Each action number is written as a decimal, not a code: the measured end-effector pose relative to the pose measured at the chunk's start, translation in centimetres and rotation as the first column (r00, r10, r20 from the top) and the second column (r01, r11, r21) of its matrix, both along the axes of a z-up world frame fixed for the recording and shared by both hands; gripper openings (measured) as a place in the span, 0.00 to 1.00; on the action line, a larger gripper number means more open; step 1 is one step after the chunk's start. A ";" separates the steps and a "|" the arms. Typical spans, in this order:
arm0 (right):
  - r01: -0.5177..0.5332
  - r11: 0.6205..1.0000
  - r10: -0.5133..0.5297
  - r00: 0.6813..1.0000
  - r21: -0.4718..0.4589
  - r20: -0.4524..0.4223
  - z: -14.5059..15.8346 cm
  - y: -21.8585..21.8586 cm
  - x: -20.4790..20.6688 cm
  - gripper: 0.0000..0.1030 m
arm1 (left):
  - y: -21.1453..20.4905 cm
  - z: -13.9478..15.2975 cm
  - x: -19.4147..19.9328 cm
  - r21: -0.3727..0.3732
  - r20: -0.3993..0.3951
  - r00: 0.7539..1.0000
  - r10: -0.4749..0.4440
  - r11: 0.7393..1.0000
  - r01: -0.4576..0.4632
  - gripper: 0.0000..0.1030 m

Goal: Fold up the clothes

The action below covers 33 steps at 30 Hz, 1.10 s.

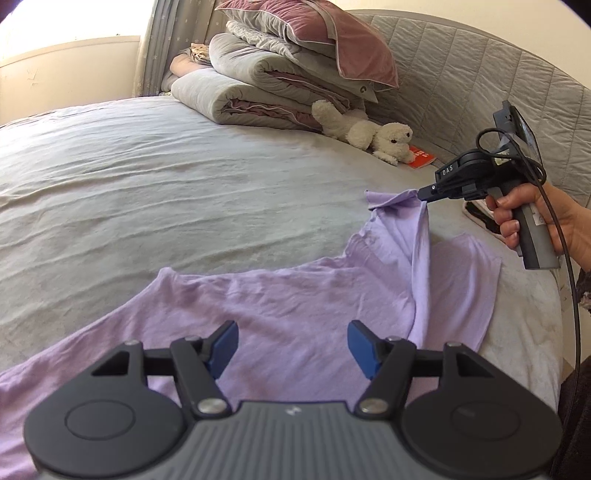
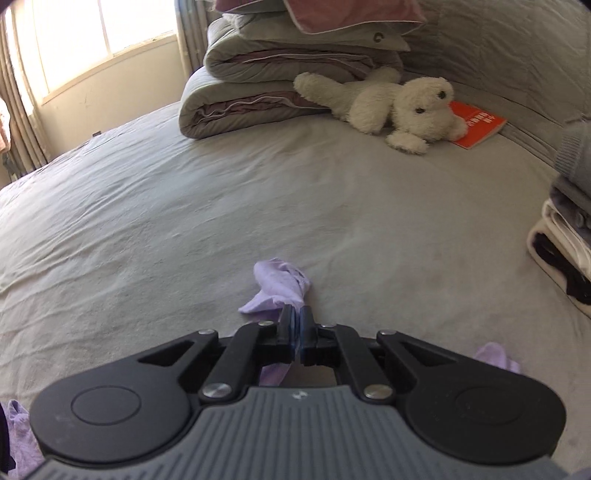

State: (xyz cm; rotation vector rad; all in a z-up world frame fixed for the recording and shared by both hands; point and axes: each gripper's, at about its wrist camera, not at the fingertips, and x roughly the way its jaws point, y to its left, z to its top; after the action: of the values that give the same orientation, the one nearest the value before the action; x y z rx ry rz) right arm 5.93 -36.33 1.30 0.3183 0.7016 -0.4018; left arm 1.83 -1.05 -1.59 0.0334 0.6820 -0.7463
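Window (image 2: 103,29) far left, bright. Grey bed (image 1: 147,177) fills view. Lilac shirt (image 1: 295,295) spread flat on near edge of bed. Left gripper (image 1: 291,345) hovers over shirt, jaws wide, nothing between. Folded quilts (image 1: 266,85) stacked at headboard, plush dog (image 1: 365,133) beside them, red book (image 2: 476,125) under dog's head. Right gripper (image 2: 295,321) pinches shirt corner, lifted clear of bed. Folded clothes (image 2: 565,251) far right.

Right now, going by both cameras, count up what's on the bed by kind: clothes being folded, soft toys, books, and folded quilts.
Lilac shirt, pinched at one corner by the right gripper: 1
White soft toy: 1
Orange book: 1
Folded quilts in the stack: 2
Total: 5
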 end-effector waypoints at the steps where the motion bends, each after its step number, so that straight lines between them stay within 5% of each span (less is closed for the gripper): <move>1: 0.019 1.000 -0.019 1.000 0.013 0.003 0.0 -0.3 -0.6 0.01 | -0.2 0.1 -0.2 -0.003 0.003 1.000 -0.012 1.000 0.012 0.63; 12: 0.113 0.993 -0.109 0.989 0.042 -0.097 -3.1 -2.2 -4.3 0.01 | -3.3 0.1 -3.4 0.011 0.035 0.990 -0.134 0.991 0.134 0.60; 14: 0.105 0.994 -0.102 0.992 0.036 -0.075 -2.9 -2.5 -4.5 0.03 | -3.8 0.0 -3.4 -0.002 0.027 0.992 -0.125 0.992 0.126 0.53; 21: -0.156 0.985 0.159 0.986 -0.078 0.041 -1.4 -0.9 -3.2 0.38 | -7.7 0.3 -3.1 -0.026 0.047 0.988 -0.146 0.989 0.147 0.49; 28: -0.301 0.932 0.301 0.953 -0.203 -0.031 -4.4 0.9 -0.7 0.38 | -12.3 -0.9 -2.3 -0.025 0.041 0.987 -0.157 0.987 0.158 0.42; 31: -0.296 0.921 0.295 0.955 -0.254 -0.043 -5.4 1.2 0.0 0.37 | -13.9 -1.4 -2.2 0.009 0.042 0.987 -0.157 0.988 0.157 0.30; 33: -0.262 0.930 0.264 0.964 -0.256 -0.028 -5.6 0.7 0.2 0.13 | -14.6 -1.6 -2.1 0.050 0.052 0.989 -0.140 0.989 0.138 0.15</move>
State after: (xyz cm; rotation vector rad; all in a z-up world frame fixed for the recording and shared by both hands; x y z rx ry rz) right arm 6.15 -35.62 -4.25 -0.0227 0.6656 -0.2311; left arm -0.26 -15.69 -3.21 0.1449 0.6484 -0.8604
